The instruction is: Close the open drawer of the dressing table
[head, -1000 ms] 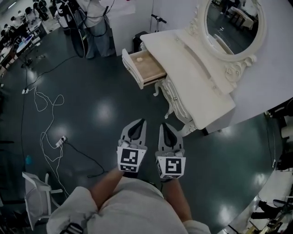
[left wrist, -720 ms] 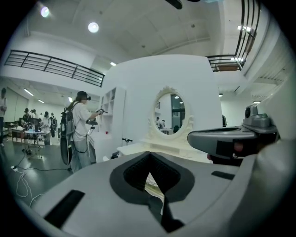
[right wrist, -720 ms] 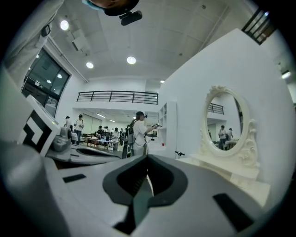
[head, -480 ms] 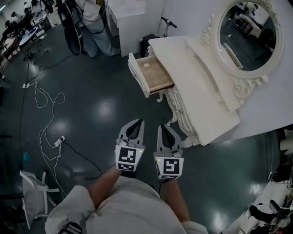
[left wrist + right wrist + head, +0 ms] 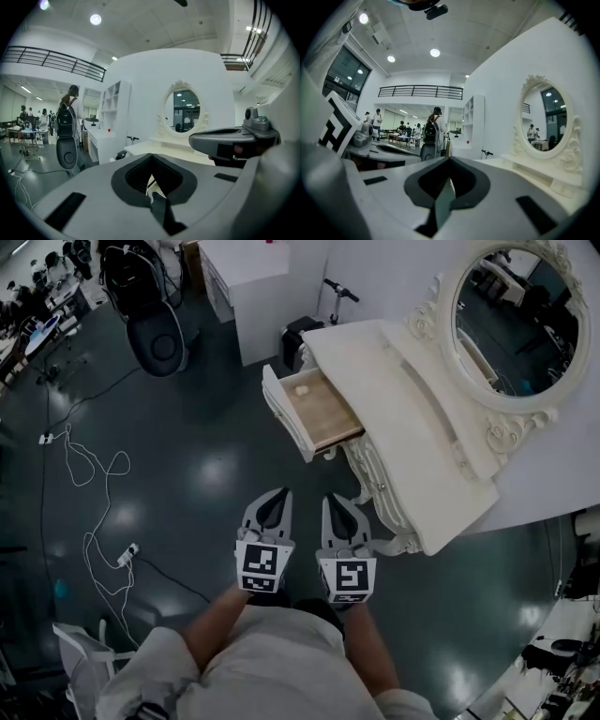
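Observation:
A cream dressing table (image 5: 394,418) with an oval mirror (image 5: 506,320) stands at the upper right of the head view. Its left drawer (image 5: 314,409) is pulled out, showing a pale wood bottom. My left gripper (image 5: 274,501) and right gripper (image 5: 334,504) hang side by side below the drawer, some way short of it, both shut with nothing between the jaws. In the left gripper view the table top (image 5: 154,149) and mirror (image 5: 185,110) lie ahead. The right gripper view shows the mirror (image 5: 543,119) at the right.
A white cabinet (image 5: 251,282) stands behind the table's left end, with a scooter (image 5: 330,296) beside it. A black chair (image 5: 155,338) stands farther left. Cables (image 5: 89,474) and a power strip (image 5: 124,555) lie on the dark floor at the left. A white chair (image 5: 75,657) is at lower left.
I have walked closer to the dressing table, so the open drawer sits lower and nearer in the head view. Both grippers travelled forward together, still shut.

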